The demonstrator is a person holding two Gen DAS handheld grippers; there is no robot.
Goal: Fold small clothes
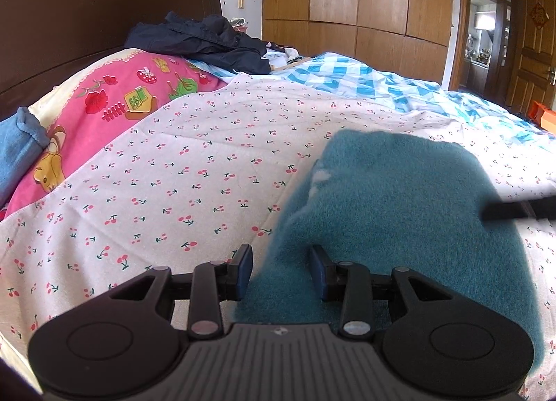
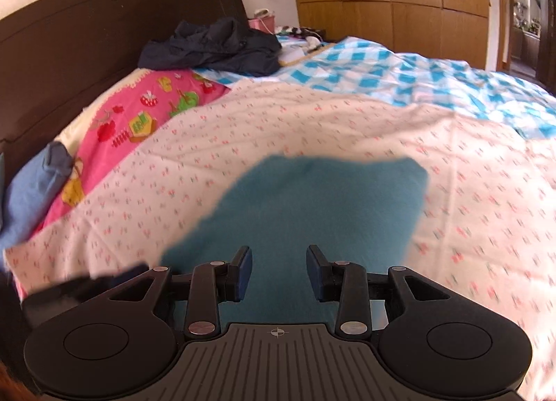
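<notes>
Teal garment [image 2: 312, 213] was laid flat at 12 o'clock; left gripper [image 1: 281, 272] and right gripper [image 2: 278, 270] jaws were spread, nothing pinched. An edge grasp was judged due next.

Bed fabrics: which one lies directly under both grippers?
The plain teal cloth, fuzzy and unpatterned; the cherry-print sheet and pink cartoon pillow lie around it.

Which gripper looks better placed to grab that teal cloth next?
Probably the left gripper: its open fingers straddle the edge of the teal cloth. The right gripper, also open, hovers over the cloth's middle, with no edge between its fingers.
</notes>
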